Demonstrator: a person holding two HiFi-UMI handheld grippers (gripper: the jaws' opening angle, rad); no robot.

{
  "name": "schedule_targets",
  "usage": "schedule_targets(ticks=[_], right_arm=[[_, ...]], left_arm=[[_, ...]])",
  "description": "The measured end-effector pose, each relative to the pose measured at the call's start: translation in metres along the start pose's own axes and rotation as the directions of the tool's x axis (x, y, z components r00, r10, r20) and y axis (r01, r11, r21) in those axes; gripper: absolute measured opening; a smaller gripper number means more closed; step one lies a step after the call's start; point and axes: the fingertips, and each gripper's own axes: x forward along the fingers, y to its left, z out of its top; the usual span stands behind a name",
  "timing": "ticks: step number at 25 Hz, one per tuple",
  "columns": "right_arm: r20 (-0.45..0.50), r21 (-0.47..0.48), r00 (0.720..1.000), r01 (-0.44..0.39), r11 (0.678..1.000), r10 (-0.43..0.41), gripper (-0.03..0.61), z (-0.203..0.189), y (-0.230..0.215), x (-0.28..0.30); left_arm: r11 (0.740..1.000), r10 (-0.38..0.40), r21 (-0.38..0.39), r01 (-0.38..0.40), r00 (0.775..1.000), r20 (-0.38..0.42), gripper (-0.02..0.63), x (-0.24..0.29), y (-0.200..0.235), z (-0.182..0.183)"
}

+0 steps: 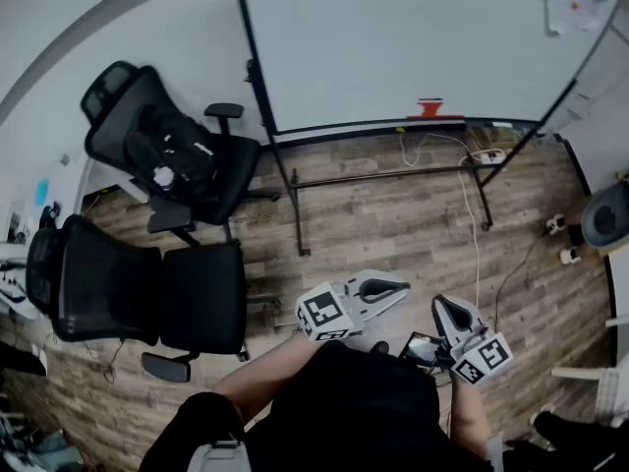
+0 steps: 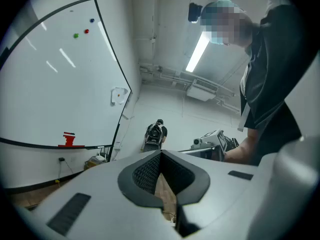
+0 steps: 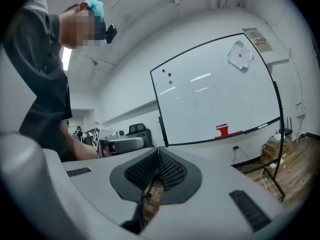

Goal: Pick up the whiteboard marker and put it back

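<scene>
Left gripper (image 1: pixel 405 287): jaws pressed together, tips meeting, low in the head view just left of centre; its own view (image 2: pixel 161 154) looks over them toward the whiteboard.
Right gripper (image 1: pixel 440 305): jaws likewise closed tip to tip (image 3: pixel 159 149), just beside the left one, at lower right.
Whiteboard (image 1: pixel 413 37): fills the upper middle and right of the head view.
Whiteboard marker: too small to pick out for certain; a small red thing (image 1: pixel 429 108) stands on the board's tray (image 1: pixel 344 126), well apart from both grippers.
Office chairs: two black ones (image 1: pixel 187 155) (image 1: pixel 128 293) at left, on the wooden floor (image 1: pixel 393 219).
</scene>
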Motion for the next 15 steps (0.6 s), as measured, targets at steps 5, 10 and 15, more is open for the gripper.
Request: schedule_targets(ticks=[5,10,15], right_arm=[[0.095,-0.098,0.993,-0.065,0.993,0.074,0.02,0.043,-0.065,0.028],[0.145,-0.11,0.989,0.045,0.993,-0.029,0.02,0.044,-0.109,-0.02],[0.16,-0.116,0.982,0.121,0.986,-0.101,0.02,0.041,-0.135,-0.056]], left_arm=[[0.992,0.117,0.059,-0.116,0.993,-0.028,0.012,0.006,0.055,0.007],[0.988,0.124,0.099,-0.121,0.992,-0.027,0.011,0.04,0.054,0.018],[0.995,0.071,0.076,-0.065,0.995,-0.074,0.012,0.084,0.045,0.004]])
